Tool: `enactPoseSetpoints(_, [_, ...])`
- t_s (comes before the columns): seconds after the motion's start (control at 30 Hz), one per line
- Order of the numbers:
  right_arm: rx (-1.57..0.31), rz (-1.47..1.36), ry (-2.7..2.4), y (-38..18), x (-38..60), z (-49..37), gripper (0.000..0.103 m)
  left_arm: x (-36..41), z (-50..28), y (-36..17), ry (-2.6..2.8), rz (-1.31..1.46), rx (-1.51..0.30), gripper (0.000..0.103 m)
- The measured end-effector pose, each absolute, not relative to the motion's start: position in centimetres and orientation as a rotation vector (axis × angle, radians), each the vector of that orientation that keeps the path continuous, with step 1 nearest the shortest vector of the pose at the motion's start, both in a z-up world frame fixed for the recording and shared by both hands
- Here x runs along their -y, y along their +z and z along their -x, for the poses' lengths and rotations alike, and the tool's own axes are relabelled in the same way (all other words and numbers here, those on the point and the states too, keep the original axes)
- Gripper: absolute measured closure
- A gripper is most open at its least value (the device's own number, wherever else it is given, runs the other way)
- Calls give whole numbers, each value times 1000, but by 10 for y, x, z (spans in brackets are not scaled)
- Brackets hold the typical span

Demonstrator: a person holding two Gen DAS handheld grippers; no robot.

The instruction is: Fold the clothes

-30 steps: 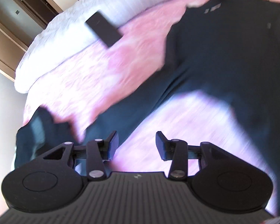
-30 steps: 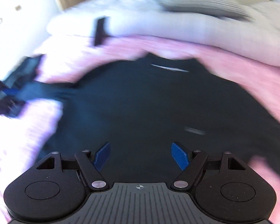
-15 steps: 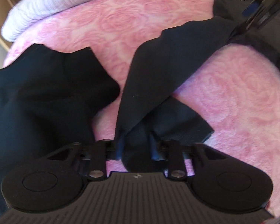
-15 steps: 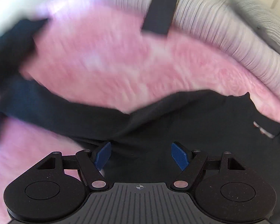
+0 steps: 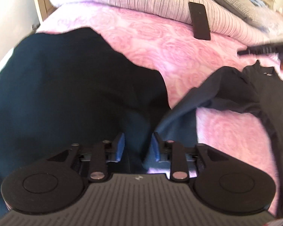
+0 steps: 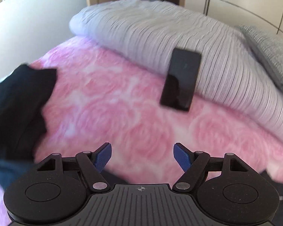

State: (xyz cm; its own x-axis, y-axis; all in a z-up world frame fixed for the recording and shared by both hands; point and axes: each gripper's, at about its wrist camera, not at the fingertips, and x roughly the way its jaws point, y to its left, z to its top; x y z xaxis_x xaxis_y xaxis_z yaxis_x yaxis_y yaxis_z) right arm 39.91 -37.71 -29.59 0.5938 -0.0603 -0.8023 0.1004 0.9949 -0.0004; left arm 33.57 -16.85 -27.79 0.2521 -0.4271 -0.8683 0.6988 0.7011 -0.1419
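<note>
We're over the bed: pink rose-pattern blanket (image 5: 160, 43) covers most of both views, no containers anywhere we can see, everything lies loose on the bedding. Next biggest thing is the dark garment pile (image 5: 69, 86) spread on the blanket at our left, its edge also showing at the left of the right wrist view. Right of it in the left wrist view lies the black long-sleeved shirt (image 5: 269, 98), body at far right near the collar tag, one sleeve (image 5: 186, 109) stretched across the blanket toward us. Left gripper (image 5: 137, 146) has its blue pads a narrow gap apart with dark fabric between them; we cannot tell whether they actually pinch the sleeve end. Right gripper (image 6: 142, 155) hovers over bare blanket, fingers spread wide, nothing between them. Behind the blanket runs a striped white duvet roll (image 6: 179, 37), with a grey pillow (image 6: 273, 52) at its right end. A black phone (image 6: 181, 82) lies tilted against the duvet, lower end on the blanket. Room: pale wall at left, wooden door frame and cabinet panels behind the bed. Right wrist view is motion-blurred.
</note>
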Motion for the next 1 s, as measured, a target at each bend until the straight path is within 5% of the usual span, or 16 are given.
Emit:
enactPoseSetpoints(0.23, [-1041,-78,-26,-338,327,-315,27,181,-322,-302,-843,-347,-1107,70])
enactPoseSetpoints(0.3, [-1069,-40,-6,-349,313,-300,27,186,-327,-299,-886,-334,-1119,101])
enactPoseSetpoints(0.67, [-996,407,262,-348,258,-284,27,135,-429,-223,-883,-54,-1217,101])
enactPoseSetpoints(0.9, [-940,603,450,-379,217,-297,27,154,-474,-264,-819,-82,-1363,99])
enactPoseSetpoints(1.0, [-938,553,367,-386,219,-307,27,140,-479,-271,-742,-22,-1306,86])
